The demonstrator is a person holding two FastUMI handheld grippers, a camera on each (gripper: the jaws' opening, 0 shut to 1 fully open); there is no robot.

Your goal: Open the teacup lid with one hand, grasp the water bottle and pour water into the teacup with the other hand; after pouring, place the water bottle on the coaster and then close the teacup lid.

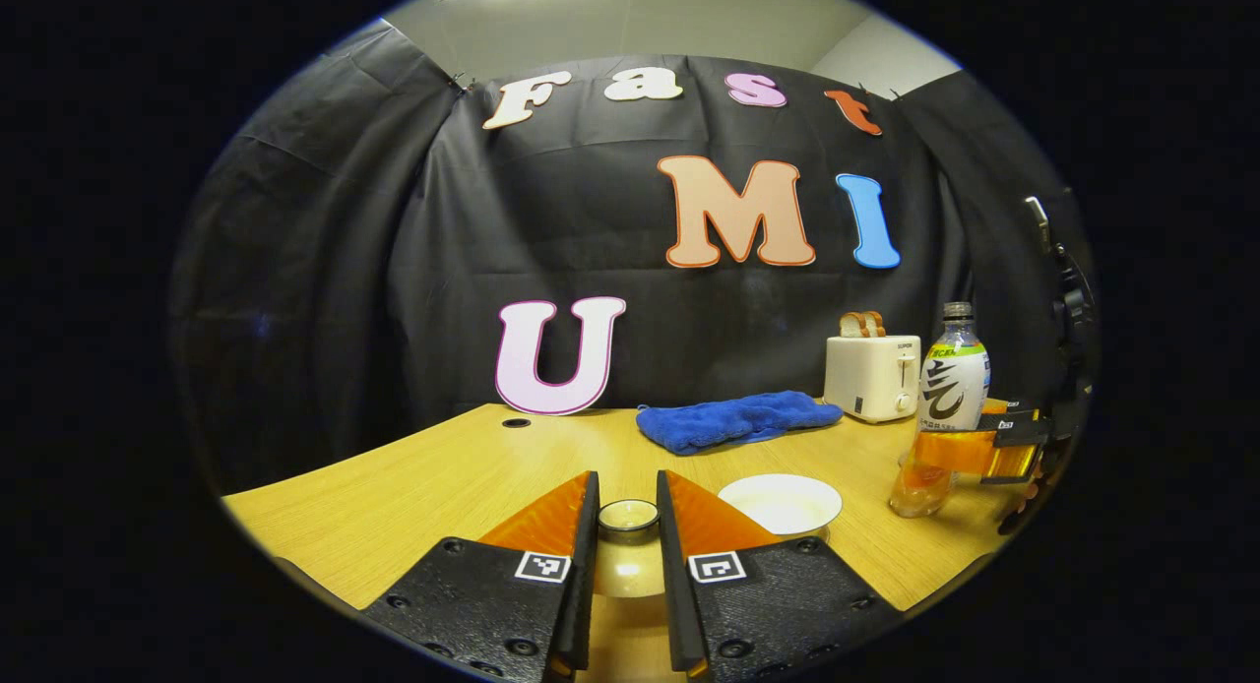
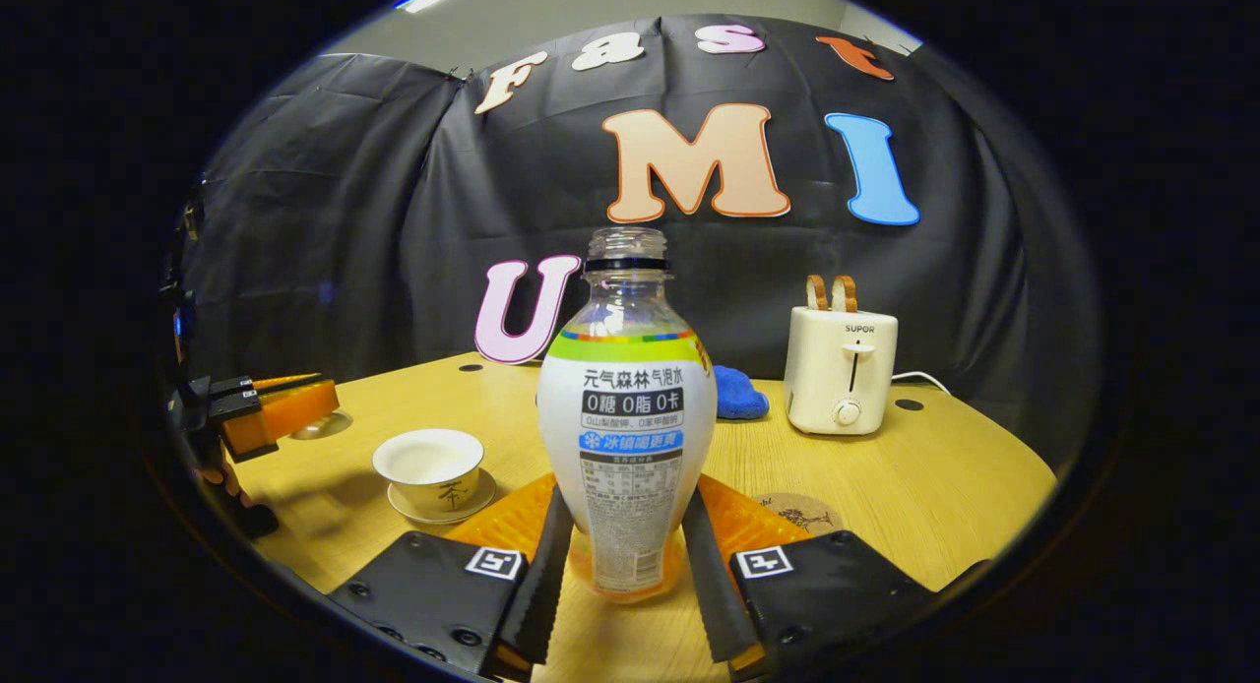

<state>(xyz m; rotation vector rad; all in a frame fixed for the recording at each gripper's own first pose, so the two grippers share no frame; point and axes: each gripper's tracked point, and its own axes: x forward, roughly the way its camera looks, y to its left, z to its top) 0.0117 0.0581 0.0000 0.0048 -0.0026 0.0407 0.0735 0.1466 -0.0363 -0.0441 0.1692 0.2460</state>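
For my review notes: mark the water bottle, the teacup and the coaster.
water bottle point(image 2: 626, 422): right gripper view, on its label, mid-body.
teacup point(image 2: 429, 464): right gripper view, on the open bowl, near its rim.
coaster point(image 2: 799, 513): right gripper view, on its visible top face beside the bottle.

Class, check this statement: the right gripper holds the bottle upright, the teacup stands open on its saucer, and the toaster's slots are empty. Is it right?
One thing is wrong: the toaster is not empty; two slices of bread stick up from its slots, as the right gripper view shows. The rest stands: the right gripper holds the bottle upright, and the teacup stands open on its saucer.
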